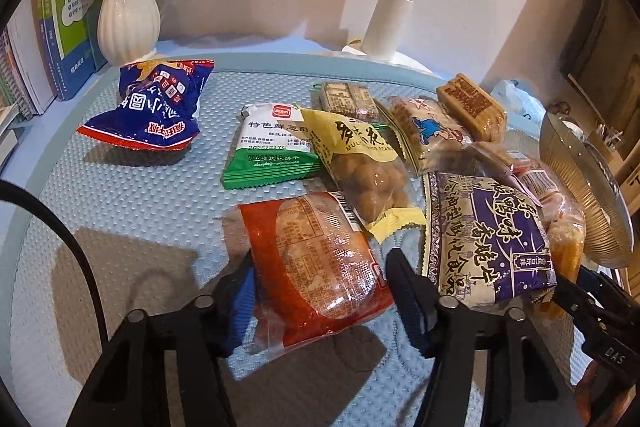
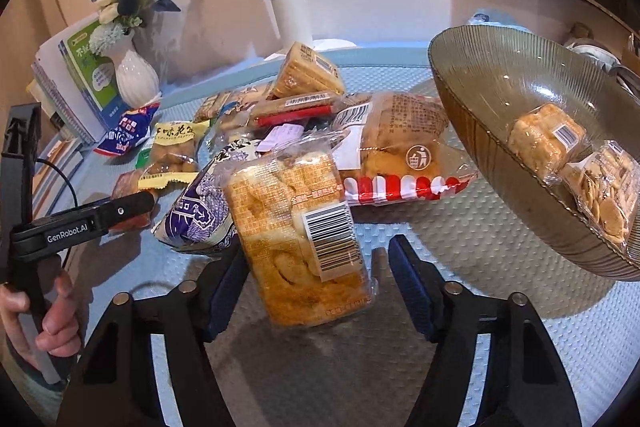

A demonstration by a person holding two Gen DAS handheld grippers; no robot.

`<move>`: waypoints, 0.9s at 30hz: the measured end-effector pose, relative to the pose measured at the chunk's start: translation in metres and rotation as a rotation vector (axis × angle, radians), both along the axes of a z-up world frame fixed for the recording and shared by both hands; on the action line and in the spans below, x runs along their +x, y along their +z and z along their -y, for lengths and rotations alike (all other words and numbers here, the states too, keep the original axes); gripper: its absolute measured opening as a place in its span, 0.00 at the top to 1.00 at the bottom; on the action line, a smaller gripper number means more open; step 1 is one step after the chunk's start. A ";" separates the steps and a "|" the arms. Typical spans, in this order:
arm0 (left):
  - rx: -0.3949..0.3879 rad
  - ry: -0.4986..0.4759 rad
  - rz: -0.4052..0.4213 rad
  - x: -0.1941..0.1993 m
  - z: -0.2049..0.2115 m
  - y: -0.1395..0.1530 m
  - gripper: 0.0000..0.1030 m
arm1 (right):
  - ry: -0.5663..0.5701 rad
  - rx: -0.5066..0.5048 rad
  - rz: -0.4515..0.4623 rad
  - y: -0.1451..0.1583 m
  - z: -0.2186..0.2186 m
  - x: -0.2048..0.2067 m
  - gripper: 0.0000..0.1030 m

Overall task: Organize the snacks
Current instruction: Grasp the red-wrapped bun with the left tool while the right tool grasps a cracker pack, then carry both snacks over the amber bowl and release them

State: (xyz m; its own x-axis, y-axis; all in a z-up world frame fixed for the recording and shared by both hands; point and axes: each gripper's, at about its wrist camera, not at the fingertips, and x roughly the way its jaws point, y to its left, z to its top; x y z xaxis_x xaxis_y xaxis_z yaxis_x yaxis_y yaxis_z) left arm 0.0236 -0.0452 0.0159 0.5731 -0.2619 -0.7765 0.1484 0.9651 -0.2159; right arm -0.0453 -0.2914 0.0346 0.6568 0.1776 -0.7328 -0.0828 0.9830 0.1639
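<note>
The left claw [image 1: 320,291] is straddling the red snack packet [image 1: 316,263] at lower centre, spread wide. The right claw [image 2: 316,287], also spread, is flanking the bread pack [image 2: 296,227] at centre frame on the desk [image 2: 460,227], glass bowl [image 2: 480,115] at right.

The snacks are piled mid-frame on the mat [image 2: 460,227]. In the right wrist view, the bowl [image 2: 480,99] is seen at right with two packets [image 2: 544,139] in it. At upper left a vase [image 2: 136,79] is set before books [image 2: 76,83]; a lamp [image 2: 288,11] is placed behind the pile.
</note>
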 end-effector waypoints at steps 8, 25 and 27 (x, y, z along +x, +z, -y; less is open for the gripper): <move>-0.031 -0.001 0.005 -0.005 -0.008 0.002 0.51 | 0.007 -0.027 0.003 0.000 -0.005 -0.001 0.54; -0.069 -0.055 0.083 -0.051 -0.005 0.042 0.53 | -0.015 -0.005 0.084 0.033 -0.009 -0.033 0.55; -0.067 -0.074 0.114 -0.053 0.001 0.055 0.53 | -0.023 -0.013 0.113 0.045 -0.007 -0.038 0.55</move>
State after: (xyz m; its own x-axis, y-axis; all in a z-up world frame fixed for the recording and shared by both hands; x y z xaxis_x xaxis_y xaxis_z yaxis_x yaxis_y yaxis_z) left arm -0.0292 -0.0462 0.0712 0.6336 -0.3556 -0.6871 0.2458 0.9346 -0.2570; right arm -0.0834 -0.2843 0.0797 0.7391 0.1529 -0.6560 -0.0778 0.9867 0.1424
